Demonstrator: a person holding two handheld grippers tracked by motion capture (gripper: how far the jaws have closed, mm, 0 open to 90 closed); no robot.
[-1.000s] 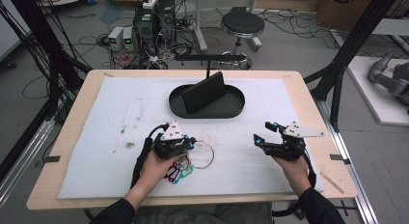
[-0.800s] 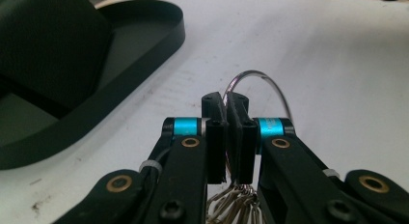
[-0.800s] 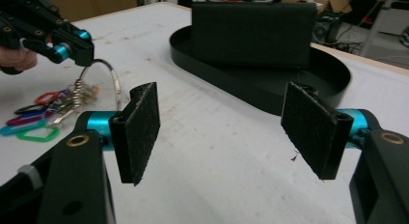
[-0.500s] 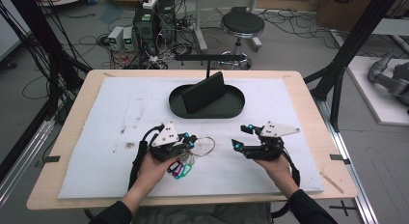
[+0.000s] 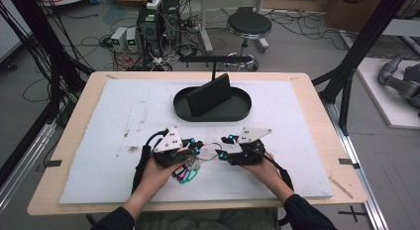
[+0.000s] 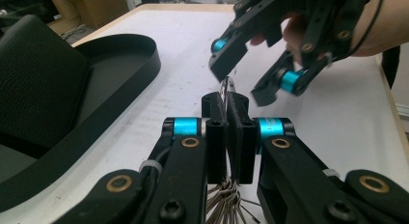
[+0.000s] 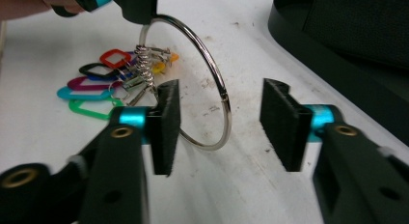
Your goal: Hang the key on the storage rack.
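A large metal key ring carries several coloured plastic tags on small rings. My left gripper is shut on the ring's wire, holding it on edge just above the white mat. In the high view the left gripper is at the front middle, with the tags trailing on the mat below it. My right gripper faces it from the right, open. In the right gripper view the right gripper stands open around the ring's lower arc, its pads clear of the wire.
A black oval tray sits behind the grippers at mid-table, with a black slab leaning upright in it. The white mat covers most of the wooden table. Cables and equipment lie on the floor beyond.
My right gripper has moved left across the mat until its open jaws straddle the ring. The left gripper shifted slightly right, still holding the ring.
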